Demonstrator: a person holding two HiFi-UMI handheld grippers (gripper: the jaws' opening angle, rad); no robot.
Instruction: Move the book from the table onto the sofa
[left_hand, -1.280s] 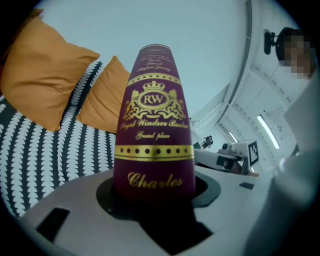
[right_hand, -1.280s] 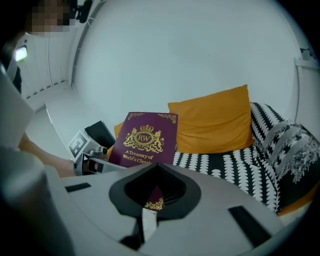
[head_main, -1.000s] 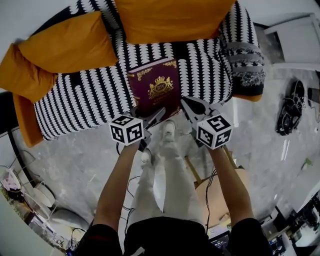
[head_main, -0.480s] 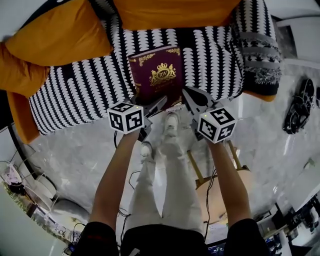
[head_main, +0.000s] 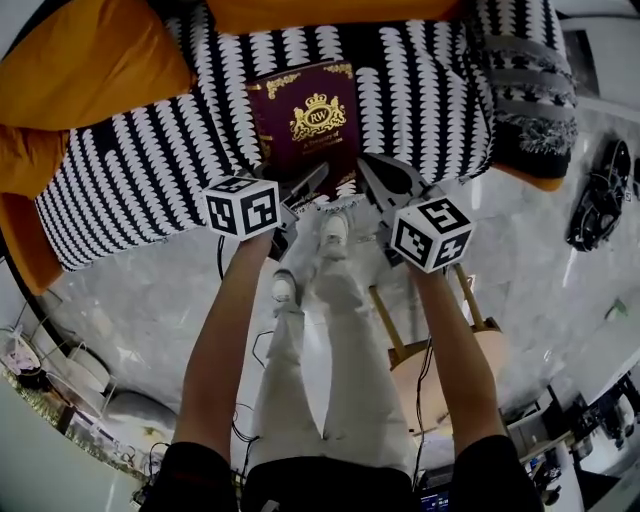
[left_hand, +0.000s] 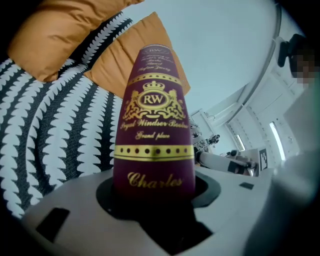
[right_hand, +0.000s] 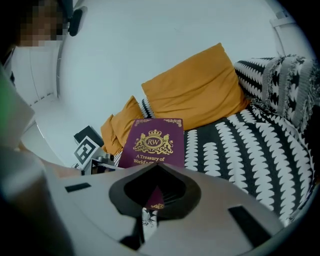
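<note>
The maroon book (head_main: 305, 125) with gold crest lies flat over the front of the black-and-white sofa seat (head_main: 150, 165); whether it touches the fabric I cannot tell. My left gripper (head_main: 300, 192) is shut on the book's near left edge; in the left gripper view its spine (left_hand: 154, 130) rises straight out of my left gripper (left_hand: 155, 197). My right gripper (head_main: 372, 182) is shut on the near right corner. In the right gripper view the cover (right_hand: 152, 142) runs into my right gripper (right_hand: 152, 202), with a corner showing in the jaw notch.
Orange cushions (head_main: 90, 60) lie along the sofa's back and left end. A grey patterned throw (head_main: 525, 100) hangs over the right armrest. A wooden stool (head_main: 440, 360) stands by the person's right leg; dark cables (head_main: 600, 195) lie on the marble floor.
Both grippers have sunk with the book toward the sofa seat. The book now sits further in over the seat, and the grips are unchanged.
</note>
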